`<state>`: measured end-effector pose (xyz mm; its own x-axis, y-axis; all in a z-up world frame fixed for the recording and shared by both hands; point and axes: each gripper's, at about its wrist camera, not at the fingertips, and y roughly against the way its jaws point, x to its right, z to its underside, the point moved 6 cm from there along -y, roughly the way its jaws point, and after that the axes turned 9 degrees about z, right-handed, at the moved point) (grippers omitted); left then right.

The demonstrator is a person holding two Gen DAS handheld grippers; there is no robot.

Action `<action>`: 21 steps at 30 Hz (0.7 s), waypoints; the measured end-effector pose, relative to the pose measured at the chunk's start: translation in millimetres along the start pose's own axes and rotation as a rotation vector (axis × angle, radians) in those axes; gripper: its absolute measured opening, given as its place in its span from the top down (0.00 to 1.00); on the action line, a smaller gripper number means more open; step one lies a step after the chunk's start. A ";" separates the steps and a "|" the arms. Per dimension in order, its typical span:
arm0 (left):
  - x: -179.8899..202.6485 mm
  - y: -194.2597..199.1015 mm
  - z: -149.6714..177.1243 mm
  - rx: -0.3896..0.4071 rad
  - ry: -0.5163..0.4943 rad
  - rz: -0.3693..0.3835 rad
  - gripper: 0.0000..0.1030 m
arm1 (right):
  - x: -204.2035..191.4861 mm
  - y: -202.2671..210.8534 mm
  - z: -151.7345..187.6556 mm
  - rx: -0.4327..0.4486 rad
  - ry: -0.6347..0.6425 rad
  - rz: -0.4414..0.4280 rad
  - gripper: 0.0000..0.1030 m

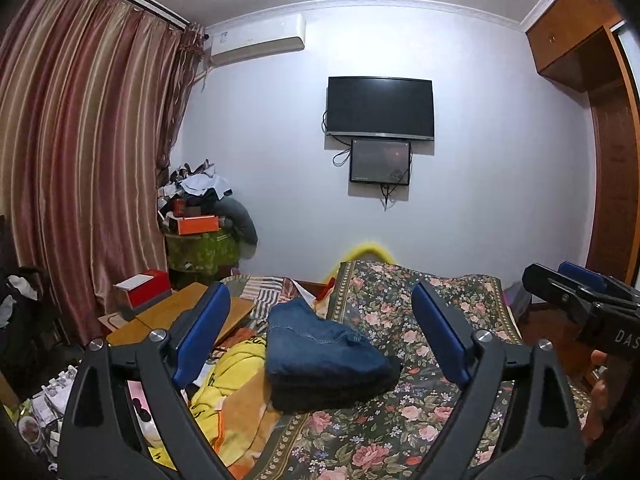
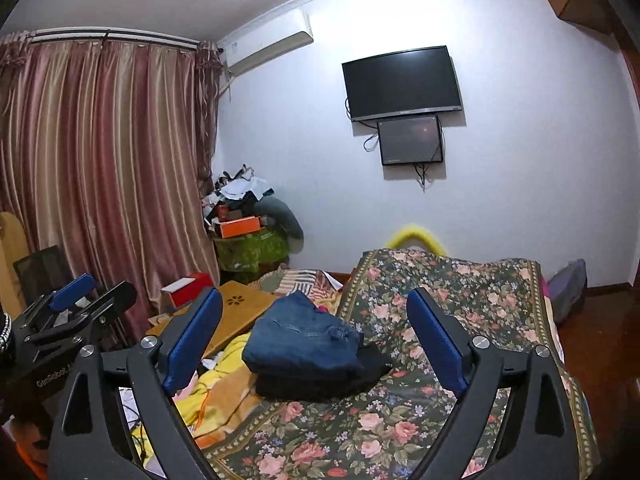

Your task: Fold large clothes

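Folded blue jeans (image 1: 320, 344) lie on top of a folded black garment (image 1: 332, 392) on the floral bedspread (image 1: 400, 420). The stack also shows in the right wrist view, jeans (image 2: 304, 340) over black garment (image 2: 320, 384). My left gripper (image 1: 320, 328) is open and empty, held above and in front of the stack. My right gripper (image 2: 316, 328) is open and empty too, at about the same distance. The right gripper shows at the right edge of the left wrist view (image 1: 576, 292), and the left gripper at the left edge of the right wrist view (image 2: 80, 300).
A yellow and orange blanket (image 1: 232, 396) lies crumpled left of the stack. A wooden lap desk (image 2: 240, 312) and a red box (image 2: 188, 286) stand further left. Clutter is piled in the corner (image 1: 200, 216). Curtains (image 1: 80, 160) hang left; a TV (image 1: 380, 106) is on the wall.
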<state>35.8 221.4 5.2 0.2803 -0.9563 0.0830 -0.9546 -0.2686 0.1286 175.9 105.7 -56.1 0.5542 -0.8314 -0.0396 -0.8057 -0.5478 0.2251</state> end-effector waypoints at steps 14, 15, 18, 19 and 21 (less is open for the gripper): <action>1.5 -8.5 10.8 -0.021 0.003 -0.006 0.08 | -2.9 5.5 5.5 -0.019 0.012 -0.014 0.11; 1.5 -10.2 11.7 -0.025 0.007 -0.004 0.07 | -2.6 5.8 5.0 -0.022 0.015 -0.011 0.11; 1.3 -13.6 12.7 -0.032 0.010 -0.003 0.07 | -4.5 4.7 7.5 -0.033 0.020 -0.006 0.11; 1.5 -14.6 13.0 -0.034 0.009 -0.005 0.06 | -5.2 4.4 9.3 -0.035 0.021 -0.005 0.11; 1.9 -16.2 13.5 -0.035 0.006 -0.010 0.05 | -5.3 4.8 8.6 -0.038 0.022 -0.003 0.11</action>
<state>50.5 222.4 -10.0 0.2903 -0.9530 0.0873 -0.9477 -0.2736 0.1641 167.3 106.7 -63.2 0.5615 -0.8273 -0.0194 -0.7958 -0.5462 0.2615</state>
